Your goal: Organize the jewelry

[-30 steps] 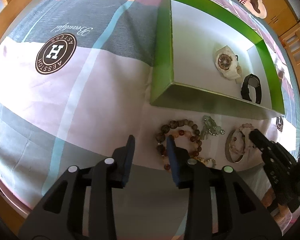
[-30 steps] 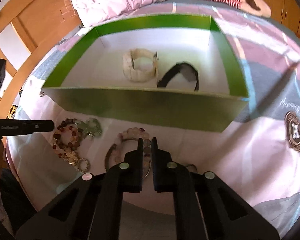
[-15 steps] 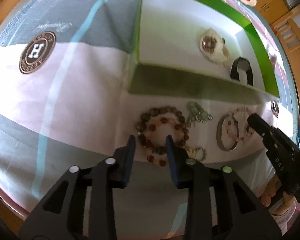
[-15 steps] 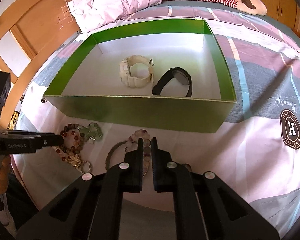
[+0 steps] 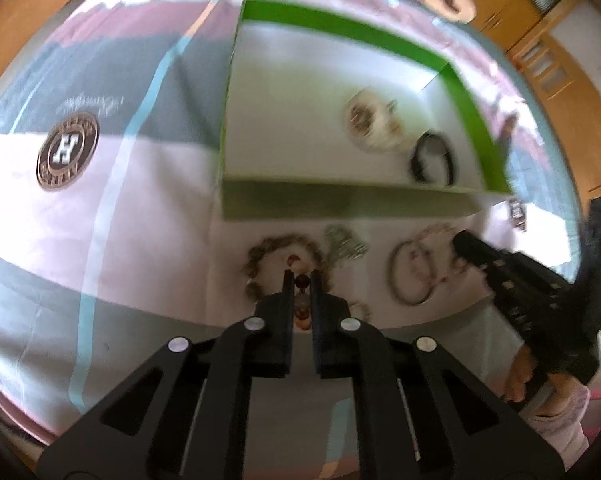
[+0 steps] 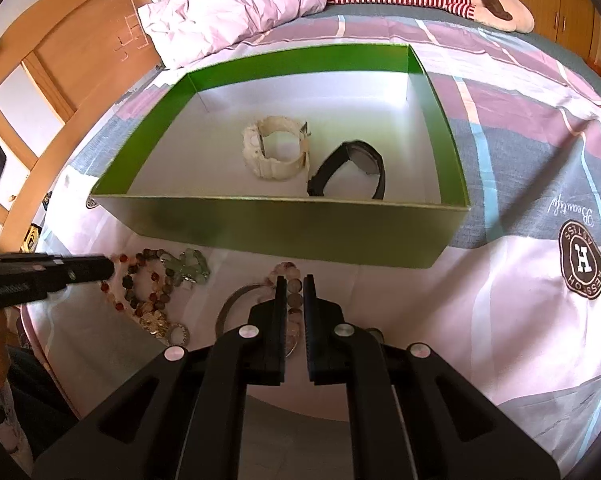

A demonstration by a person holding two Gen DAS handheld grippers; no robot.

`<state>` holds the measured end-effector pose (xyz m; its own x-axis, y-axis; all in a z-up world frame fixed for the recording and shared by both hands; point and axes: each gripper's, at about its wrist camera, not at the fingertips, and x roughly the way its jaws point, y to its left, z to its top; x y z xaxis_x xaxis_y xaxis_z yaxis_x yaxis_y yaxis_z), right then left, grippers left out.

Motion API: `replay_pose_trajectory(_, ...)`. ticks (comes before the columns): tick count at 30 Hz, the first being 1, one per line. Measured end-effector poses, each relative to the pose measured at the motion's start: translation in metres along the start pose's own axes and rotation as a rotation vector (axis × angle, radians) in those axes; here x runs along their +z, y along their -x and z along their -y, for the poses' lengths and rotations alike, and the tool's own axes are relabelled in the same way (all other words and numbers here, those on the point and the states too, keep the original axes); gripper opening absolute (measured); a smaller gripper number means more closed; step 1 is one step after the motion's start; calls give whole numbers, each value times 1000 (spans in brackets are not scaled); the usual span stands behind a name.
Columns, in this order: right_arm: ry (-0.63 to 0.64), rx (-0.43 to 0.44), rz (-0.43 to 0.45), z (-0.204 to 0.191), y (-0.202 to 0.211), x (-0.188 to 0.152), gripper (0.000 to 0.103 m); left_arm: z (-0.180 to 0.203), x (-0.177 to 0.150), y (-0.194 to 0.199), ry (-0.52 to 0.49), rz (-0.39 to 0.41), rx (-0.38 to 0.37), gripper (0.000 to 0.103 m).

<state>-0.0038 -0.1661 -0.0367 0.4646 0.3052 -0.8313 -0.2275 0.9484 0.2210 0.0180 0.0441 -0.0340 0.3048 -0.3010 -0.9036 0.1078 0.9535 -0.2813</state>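
Left tool [image 5: 301,280]: jaws just closed on the red bead bracelet [image 5: 296,260], at the bed's near edge.
Right tool [image 6: 291,284]: clamped on the pink bead bracelet [image 6: 288,280].
Bracelets: round loops, no clear long axis.
Left over: bangle [image 6: 236,304], green charm [image 6: 186,266].
Done: white watch [image 6: 276,152] and black watch [image 6: 350,170] in the green box [image 6: 292,232], on edge.

Your left tool [image 5: 301,278] has just been closing and now pinches a reddish bead of the brown-and-red beaded bracelet [image 5: 284,264] lying on the pink-and-grey checked bedsheet [image 5: 140,208], just in front of the open green cardboard box [image 5: 340,200] holding a cream watch [image 5: 374,126] and a black watch [image 5: 434,158].
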Motion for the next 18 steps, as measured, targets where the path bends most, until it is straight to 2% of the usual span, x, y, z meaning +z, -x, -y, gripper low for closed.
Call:
replay_pose_trajectory(5,37,-7,42,-11,18,4,8,14,1,26,-56,123,15,7)
replay_pose_trajectory(8,59,-17,72,-16,28,4,8,21,2,36,-82,167,36,7)
replay_pose_trajectory(11,71,-33,91,-18,32,5,8,29,-1,39,-111,207,110,7)
replay_pose_trajectory(14,90,-84,107,-19,33,5,7,31,-3,40,-134,237,190,7)
replay_pose_trajectory(18,103,-121,119,-19,33,5,7,32,-3,39,-141,252,226,7)
